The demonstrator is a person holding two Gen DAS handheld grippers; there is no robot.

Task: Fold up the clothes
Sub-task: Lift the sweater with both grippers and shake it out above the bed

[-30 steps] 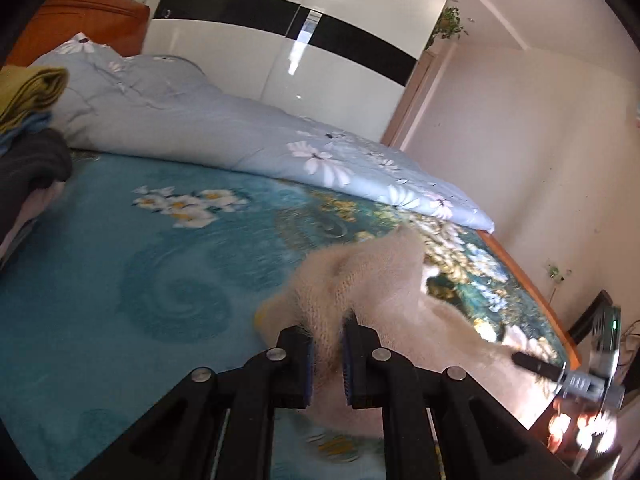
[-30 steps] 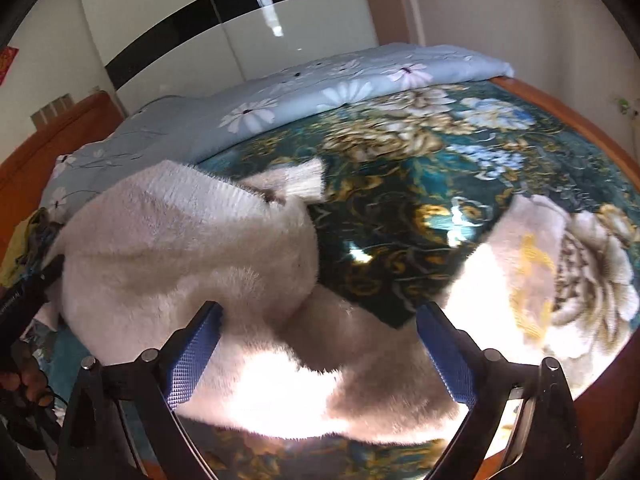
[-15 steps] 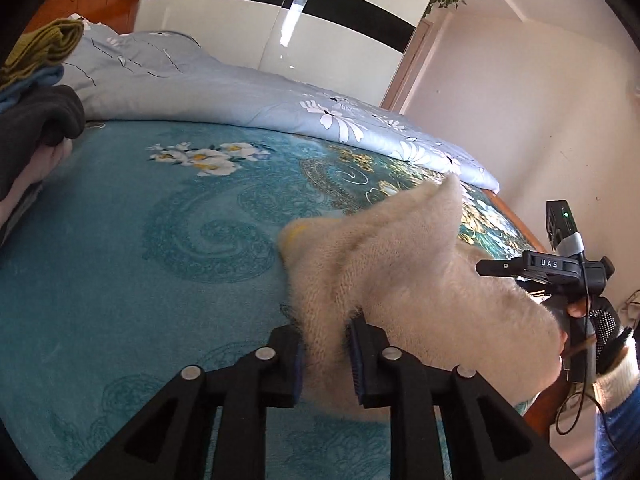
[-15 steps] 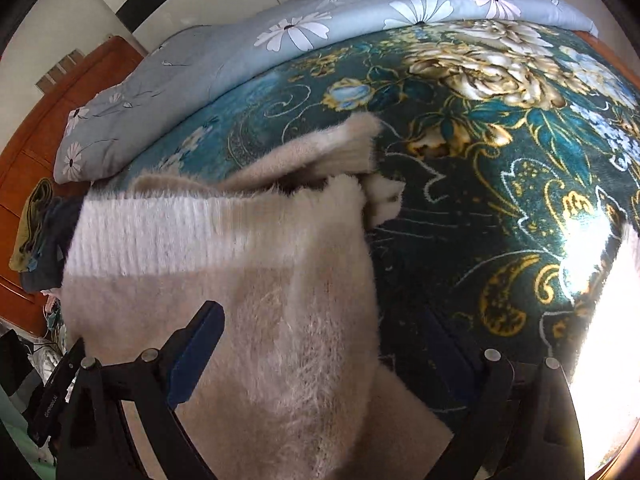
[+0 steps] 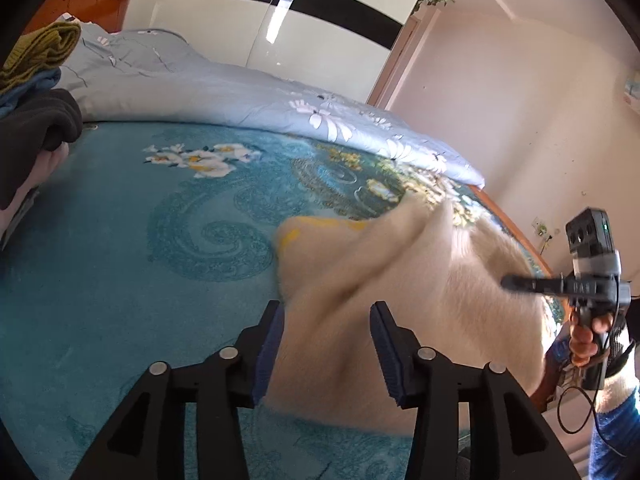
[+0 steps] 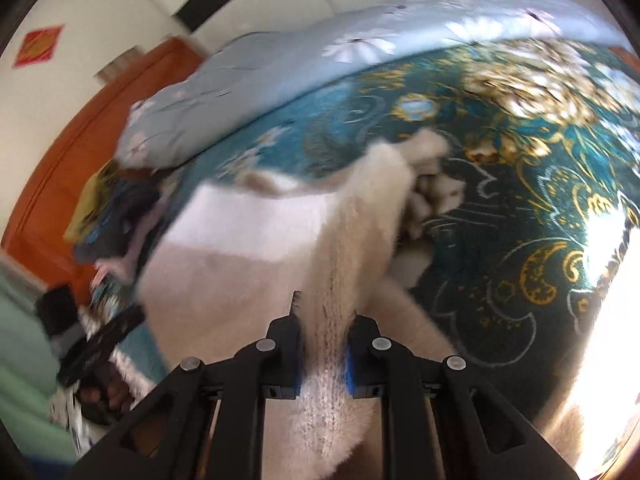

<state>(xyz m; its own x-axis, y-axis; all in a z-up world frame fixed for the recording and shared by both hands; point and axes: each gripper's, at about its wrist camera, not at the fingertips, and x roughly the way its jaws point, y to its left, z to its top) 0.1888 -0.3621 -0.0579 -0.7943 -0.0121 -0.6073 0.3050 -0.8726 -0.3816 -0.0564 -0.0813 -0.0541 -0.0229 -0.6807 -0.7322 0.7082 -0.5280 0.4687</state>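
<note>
A fluffy cream sweater (image 5: 400, 280) lies bunched on the teal floral bedspread (image 5: 120, 260). My left gripper (image 5: 326, 344) is open, its jaws spread on either side of the sweater's near edge. In the right wrist view my right gripper (image 6: 322, 352) is shut on a fold of the cream sweater (image 6: 348, 240), which hangs up from the bedspread (image 6: 520, 220). The right gripper also shows in the left wrist view (image 5: 516, 282) at the far right, held by a hand.
A pale blue flowered duvet (image 5: 240, 92) lies along the far side of the bed. A stack of folded clothes (image 5: 32, 92) sits at the left, also in the right wrist view (image 6: 108, 216). A wooden headboard (image 6: 80, 140) and a white wardrobe (image 5: 280, 20) stand behind.
My left gripper has opened and let go of the sweater. My right gripper, open before, has shut on a fold of the sweater and lifted it.
</note>
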